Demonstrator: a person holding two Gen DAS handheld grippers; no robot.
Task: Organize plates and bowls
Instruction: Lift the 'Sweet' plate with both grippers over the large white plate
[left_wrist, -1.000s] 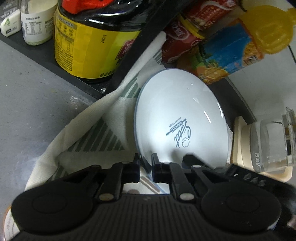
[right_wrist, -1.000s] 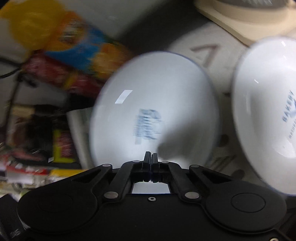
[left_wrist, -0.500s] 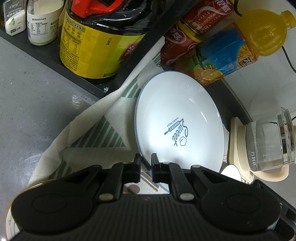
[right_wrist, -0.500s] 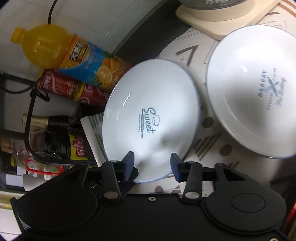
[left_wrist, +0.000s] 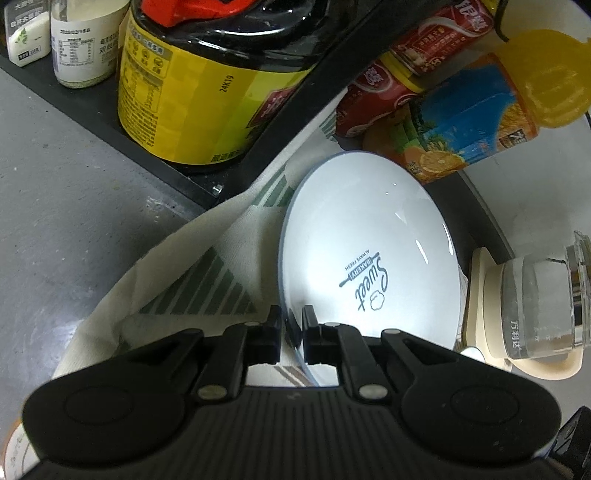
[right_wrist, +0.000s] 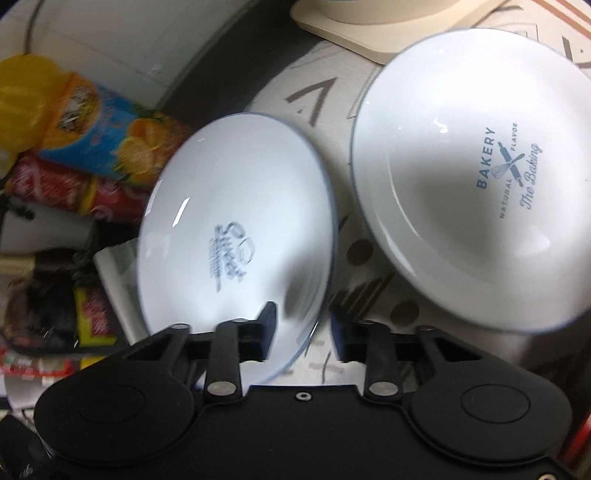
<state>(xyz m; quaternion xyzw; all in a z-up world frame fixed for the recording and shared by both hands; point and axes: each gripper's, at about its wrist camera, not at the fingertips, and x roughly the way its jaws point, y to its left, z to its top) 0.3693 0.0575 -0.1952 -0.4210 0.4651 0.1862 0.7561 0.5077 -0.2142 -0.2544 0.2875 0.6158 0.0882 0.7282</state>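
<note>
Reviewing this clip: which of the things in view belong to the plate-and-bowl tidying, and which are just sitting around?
Part of the job:
- "Sweet" plate, pinched at its rim by the left tool
- "Bakery" plate lying on the patterned cloth
- right tool, jaws closing around the "Sweet" plate's edge

Just lying about:
- soy sauce jug
- orange juice bottle
- red cans
- glass kettle

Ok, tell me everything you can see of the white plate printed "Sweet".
The Sweet plate is round, shallow, glossy white like glazed ceramic, with a thin blue-grey rim and a dark blue "Sweet Bakery" print with a rolling pin at its centre. It is tilted above the patterned cloth. The left gripper is shut on its near rim. The right gripper straddles another part of the rim, jaws closing, pads not clearly pressing. A second plate lies beside it, apart.
</note>
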